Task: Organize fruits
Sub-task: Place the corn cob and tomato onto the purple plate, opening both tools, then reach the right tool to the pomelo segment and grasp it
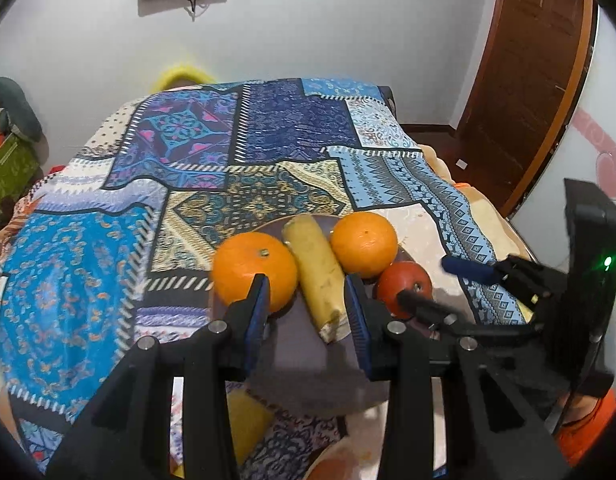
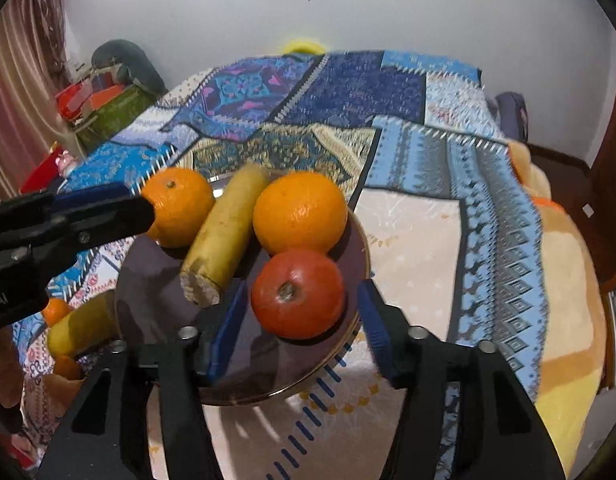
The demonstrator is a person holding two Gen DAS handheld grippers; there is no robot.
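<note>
Both grippers hang over the dark plate [image 2: 164, 320] with jaws spread wide: the left gripper [image 1: 306, 294] straddles the near end of the banana [image 1: 317, 276] without pinching it, the right gripper [image 2: 302, 312] brackets the tomato [image 2: 298, 294] without squeezing it. The plate, on the patchwork cloth [image 1: 268, 136], holds two oranges [image 2: 300, 212], one banana and one tomato. Only the right wrist view shows a second banana [image 2: 82, 326] and small oranges beside the plate
</note>
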